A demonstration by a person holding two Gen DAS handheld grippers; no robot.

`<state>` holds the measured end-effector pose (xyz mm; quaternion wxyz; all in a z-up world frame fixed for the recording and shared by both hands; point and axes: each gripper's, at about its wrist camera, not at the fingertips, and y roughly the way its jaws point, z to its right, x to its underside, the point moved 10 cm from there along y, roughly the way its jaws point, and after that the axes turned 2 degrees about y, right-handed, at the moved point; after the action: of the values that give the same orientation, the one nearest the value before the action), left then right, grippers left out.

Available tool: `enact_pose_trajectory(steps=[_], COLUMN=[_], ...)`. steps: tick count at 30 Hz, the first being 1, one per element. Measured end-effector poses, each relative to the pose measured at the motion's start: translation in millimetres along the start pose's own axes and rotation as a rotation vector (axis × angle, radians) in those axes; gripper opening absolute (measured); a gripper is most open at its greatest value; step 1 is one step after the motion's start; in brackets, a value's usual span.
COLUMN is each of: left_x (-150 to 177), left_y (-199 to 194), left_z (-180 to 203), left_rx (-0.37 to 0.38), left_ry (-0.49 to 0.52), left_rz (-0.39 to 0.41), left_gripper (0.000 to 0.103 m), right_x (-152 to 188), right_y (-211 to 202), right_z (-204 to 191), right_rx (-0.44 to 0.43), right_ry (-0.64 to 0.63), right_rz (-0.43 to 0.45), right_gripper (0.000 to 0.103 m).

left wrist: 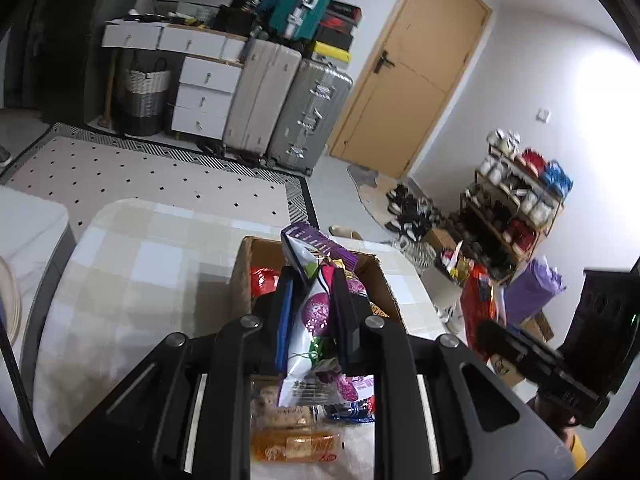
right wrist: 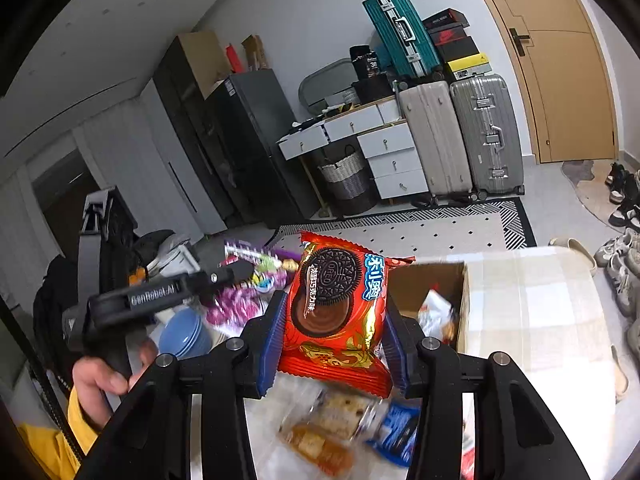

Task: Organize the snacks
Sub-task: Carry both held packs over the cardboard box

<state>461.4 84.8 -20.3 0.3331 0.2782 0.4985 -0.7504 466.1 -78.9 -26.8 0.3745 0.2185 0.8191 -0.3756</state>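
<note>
A: Why are two packets held up at once?

B: A purple-and-white snack bag (left wrist: 316, 316) is pinched flat by the left gripper (left wrist: 312, 300), and a red Oreo packet (right wrist: 334, 312) is clamped by the right gripper (right wrist: 334, 320), both above the loose snacks (right wrist: 328, 432) on the table. Probably each is being carried to the cardboard box (left wrist: 380, 276) just beyond.

A: Is room left?

B: The box's top is open and it is partly filled; its near rim must be cleared. Past it, bare checked tablecloth (left wrist: 132, 264) is seen up to the table edge.
</note>
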Motion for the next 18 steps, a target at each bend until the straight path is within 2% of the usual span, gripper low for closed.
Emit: enact_pose_trajectory(steps=[5, 8, 10, 18], left_x=[-23, -30, -32, -36], left_y=[41, 60, 73, 139], left_z=[4, 11, 18, 24], left_rx=[-0.023, -0.035, -0.042, -0.017], left_ry=[0.009, 0.043, 0.074, 0.043], left_rz=[-0.034, -0.048, -0.057, -0.134], left_gripper=[0.015, 0.015, 0.015, 0.015], right_x=[-31, -37, -37, -10], right_y=[29, 43, 51, 80], right_z=[19, 26, 31, 54], right_rx=[-0.005, -0.02, -0.002, 0.016], right_ry=[0.069, 0.089, 0.097, 0.138], right_rz=[-0.021, -0.024, -0.039, -0.124], right_gripper=[0.045, 0.045, 0.045, 0.045])
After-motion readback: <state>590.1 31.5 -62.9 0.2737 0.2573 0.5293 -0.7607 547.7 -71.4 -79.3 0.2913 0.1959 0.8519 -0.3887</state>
